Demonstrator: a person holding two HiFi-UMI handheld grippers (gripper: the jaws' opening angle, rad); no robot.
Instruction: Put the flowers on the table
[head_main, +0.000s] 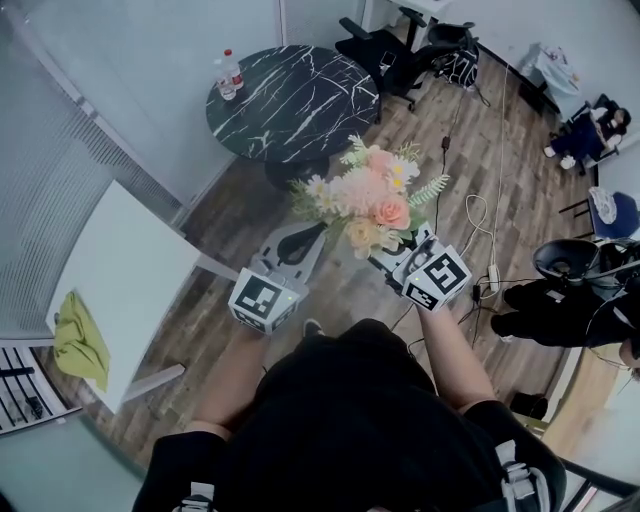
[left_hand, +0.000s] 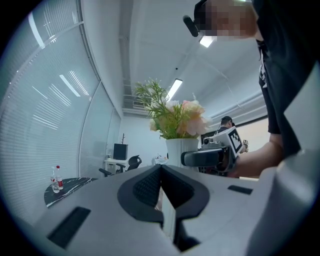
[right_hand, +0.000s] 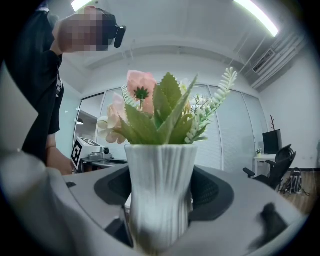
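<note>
A bouquet of pink, peach and white flowers (head_main: 372, 198) with green sprigs stands in a white ribbed vase (right_hand: 160, 186). My right gripper (head_main: 388, 252) is shut on that vase, held upright in the air over the wooden floor. In the right gripper view the vase fills the gap between the dark pads (right_hand: 216, 192). My left gripper (head_main: 301, 241) hovers just left of the bouquet, shut with nothing in it. The left gripper view shows the vase (left_hand: 181, 146) and flowers (left_hand: 175, 116) ahead of my left gripper (left_hand: 161, 172), apart from it. A round black marble table (head_main: 300, 108) stands further ahead.
Two water bottles (head_main: 228, 74) stand on the marble table's left edge. A white table (head_main: 135, 262) with a yellow-green cloth (head_main: 80, 340) is at the left. Office chairs (head_main: 392, 48) are behind, cables (head_main: 470, 215) lie on the floor, and a person (head_main: 565, 298) sits at the right.
</note>
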